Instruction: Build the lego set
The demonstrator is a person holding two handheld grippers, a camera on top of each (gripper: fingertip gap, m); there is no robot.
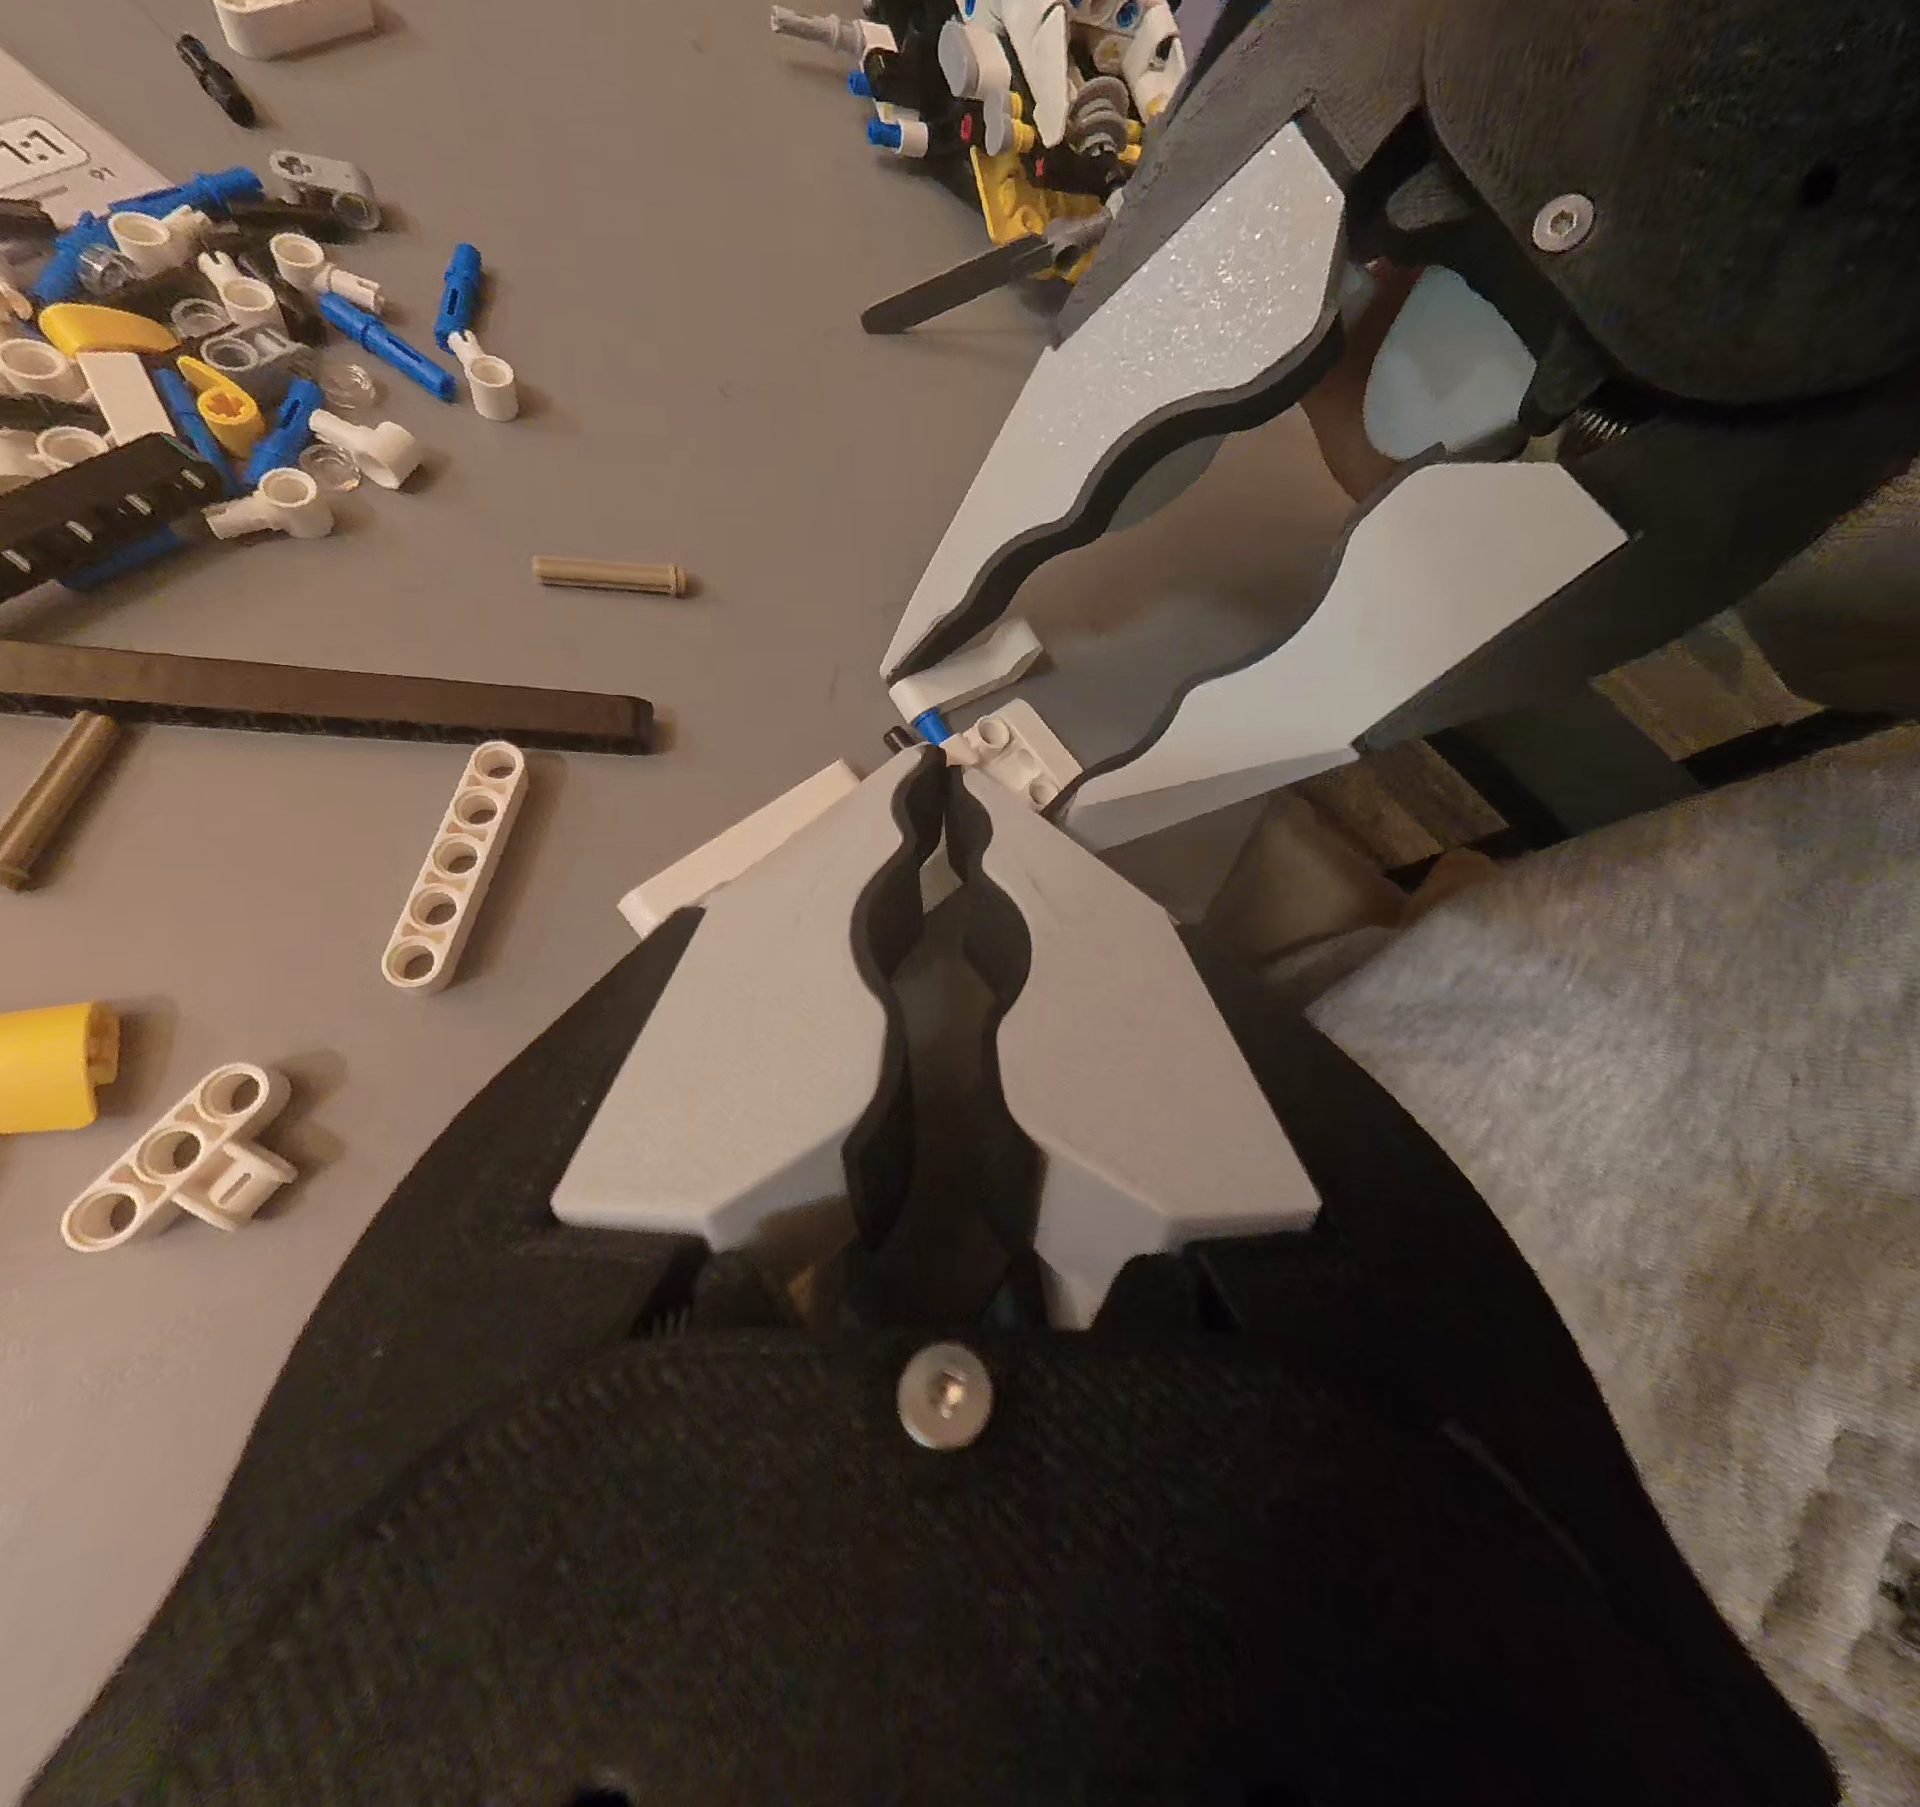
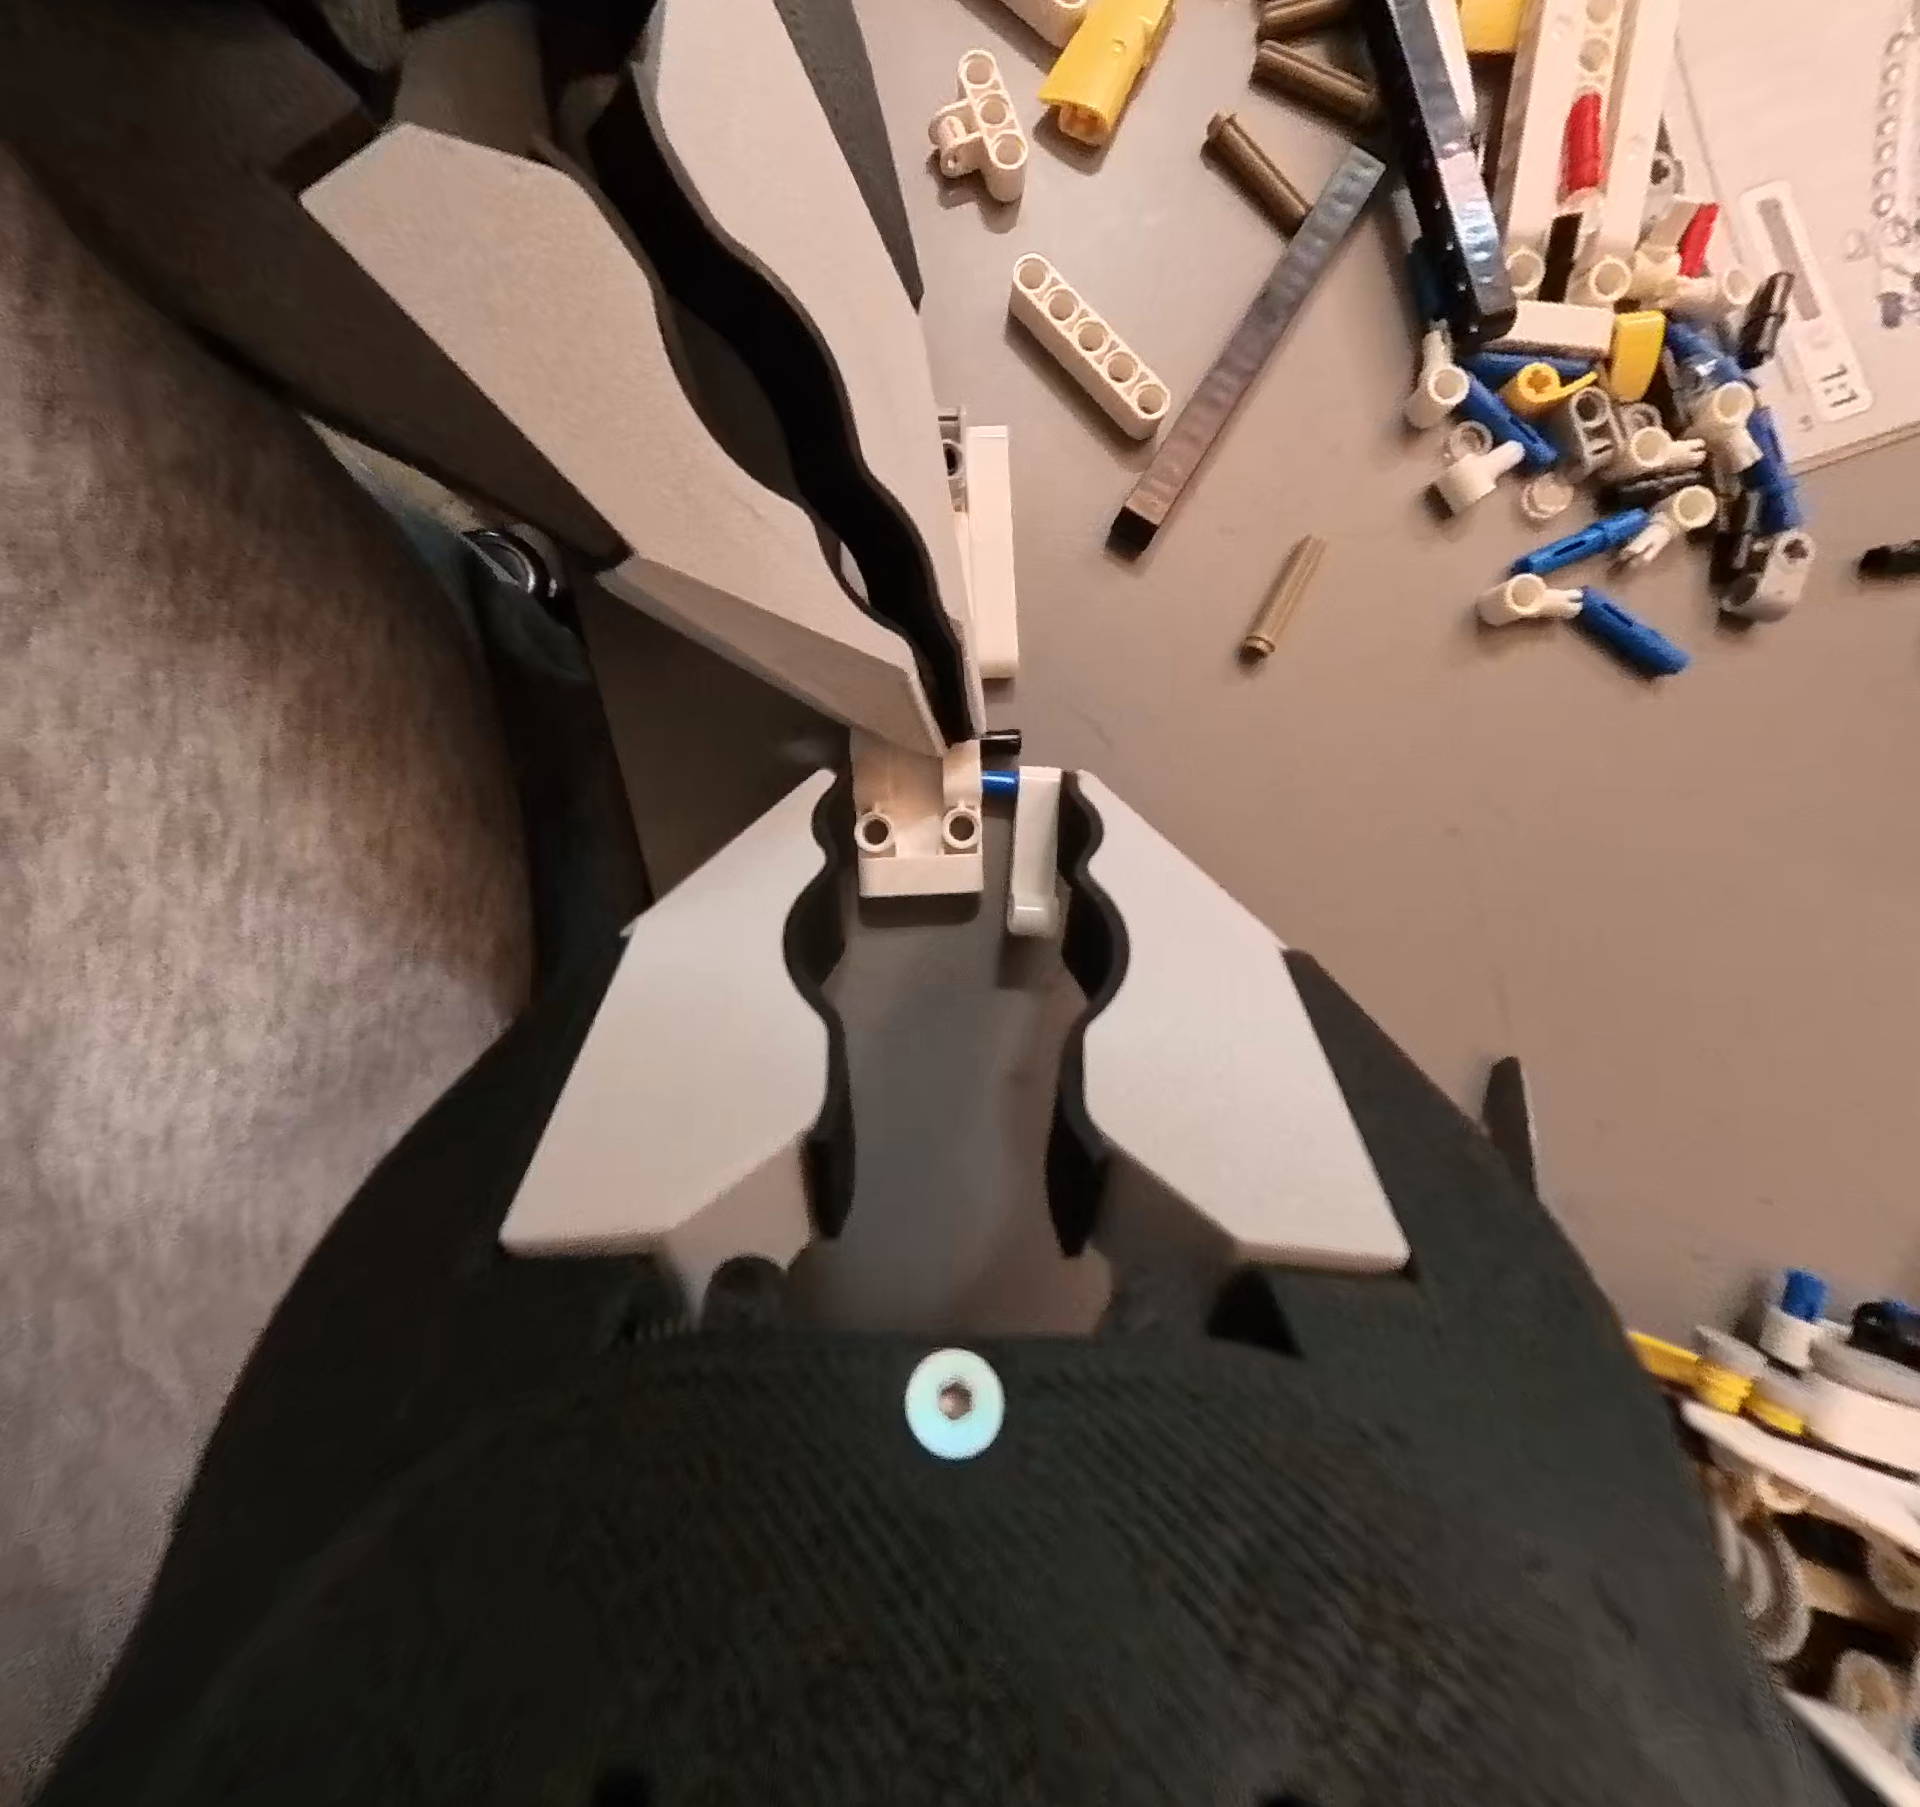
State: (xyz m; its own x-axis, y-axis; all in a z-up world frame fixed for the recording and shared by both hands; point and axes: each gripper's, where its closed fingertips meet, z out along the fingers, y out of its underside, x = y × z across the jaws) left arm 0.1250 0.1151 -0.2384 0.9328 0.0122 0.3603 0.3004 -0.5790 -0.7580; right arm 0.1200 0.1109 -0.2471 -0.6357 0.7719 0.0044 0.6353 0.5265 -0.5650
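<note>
My left gripper (image 1: 940,770) is shut on the edge of a white bracket (image 1: 1013,749) that joins a long white panel (image 1: 727,853). A blue pin (image 1: 932,727) and a black pin (image 1: 896,739) stick out of the bracket. My right gripper (image 2: 956,801) is closed around the same bracket (image 2: 920,843) and a small white piece (image 2: 1034,853) sitting on the blue pin (image 2: 997,781). Each gripper shows in the other's view, the right (image 1: 987,729) from the upper right, the left (image 2: 961,729) from the upper left. All is held just above the grey table (image 1: 675,355).
A pile of loose blue, white and yellow parts (image 1: 208,355) lies by the instruction booklet (image 2: 1818,199). The partly built model (image 1: 1029,64) stands beyond. A white five-hole beam (image 1: 457,864), a long black strip (image 1: 312,697) and a tan axle (image 1: 608,575) lie nearby. Grey cloth (image 1: 1662,1134) borders the table. My two grippers' fingertips are within a few centimetres of each other.
</note>
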